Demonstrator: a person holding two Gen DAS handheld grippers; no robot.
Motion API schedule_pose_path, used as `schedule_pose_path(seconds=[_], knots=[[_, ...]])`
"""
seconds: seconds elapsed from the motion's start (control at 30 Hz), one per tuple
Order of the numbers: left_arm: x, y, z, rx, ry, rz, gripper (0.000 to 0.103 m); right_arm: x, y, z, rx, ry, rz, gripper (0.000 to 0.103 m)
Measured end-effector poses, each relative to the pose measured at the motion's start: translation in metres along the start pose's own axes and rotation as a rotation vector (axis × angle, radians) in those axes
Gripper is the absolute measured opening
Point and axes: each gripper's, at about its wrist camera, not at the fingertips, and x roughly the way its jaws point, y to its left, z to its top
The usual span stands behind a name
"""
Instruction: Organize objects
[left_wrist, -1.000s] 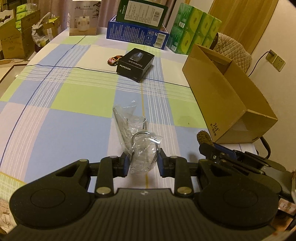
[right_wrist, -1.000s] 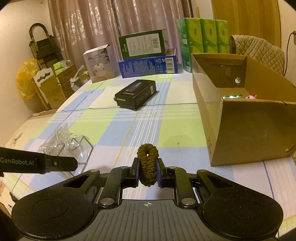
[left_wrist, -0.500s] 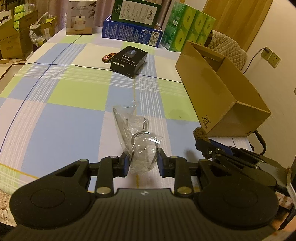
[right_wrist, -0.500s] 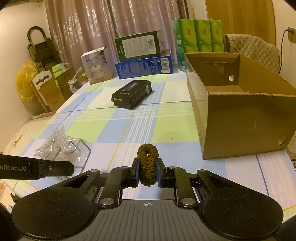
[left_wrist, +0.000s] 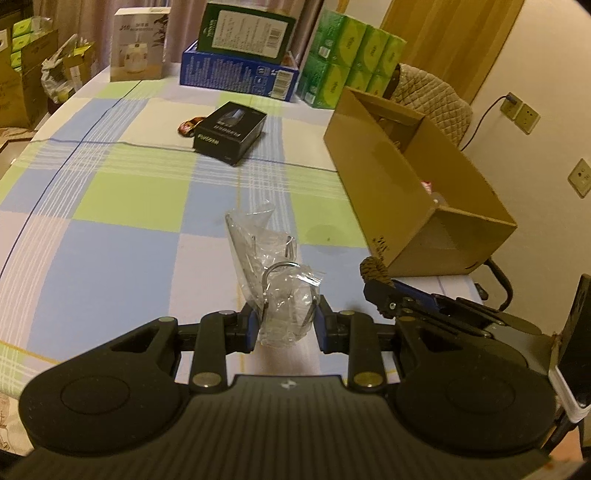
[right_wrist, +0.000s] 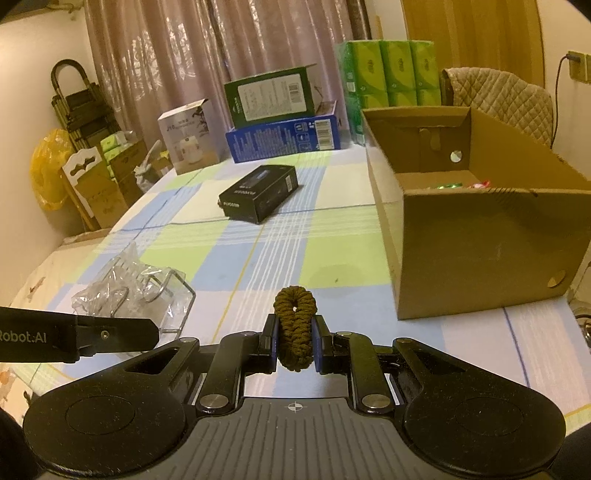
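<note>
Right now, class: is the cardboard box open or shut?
Open: the cardboard box has no lid or flaps over its top, and small items show inside.

Left gripper (left_wrist: 286, 325): low centre of the left wrist view, pointing forward, jaws closed onto a clear plastic packet (left_wrist: 275, 280) that stands up between them.
Right gripper (right_wrist: 294, 341): low centre of the right wrist view, level, jaws clamped on a brown braided ring (right_wrist: 294, 328).
Relative pose: side by side; the right one shows at the lower right of the left view, the left one at the lower left of the right view.
</note>
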Motion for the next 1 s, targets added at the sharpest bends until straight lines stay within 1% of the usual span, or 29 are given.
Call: schedule_pose_path(seconds=[0.2,0.43,0.6,0.7,0.83,1.0], knots=[[-0.005,-0.015,0.007,0.03,-0.013,-0.028,0.025,-0.019,-0.011,0.012,0.024,-0.044,-0.029,0.015],[-0.01,-0.039,0.024,0.08,-0.037,-0.083,0.025,-0.047,-0.029,0.038,0.054,-0.093,-0.062,0.014],[-0.01,-0.066,0.04,0.124,-0.054,-0.127,0.025,-0.069,-0.055,0.064,0.067,-0.131,-0.096,0.014],[-0.01,-0.085,0.053,0.154,-0.069,-0.155,0.025,-0.079,-0.072,0.08,0.047,-0.155,-0.133,0.014],[-0.006,-0.109,0.069,0.187,-0.081,-0.191,0.025,-0.087,-0.094,0.099,0.025,-0.168,-0.168,0.014],[0.003,-0.138,0.084,0.222,-0.081,-0.221,0.025,-0.086,-0.116,0.113,0.014,-0.157,-0.181,0.014]])
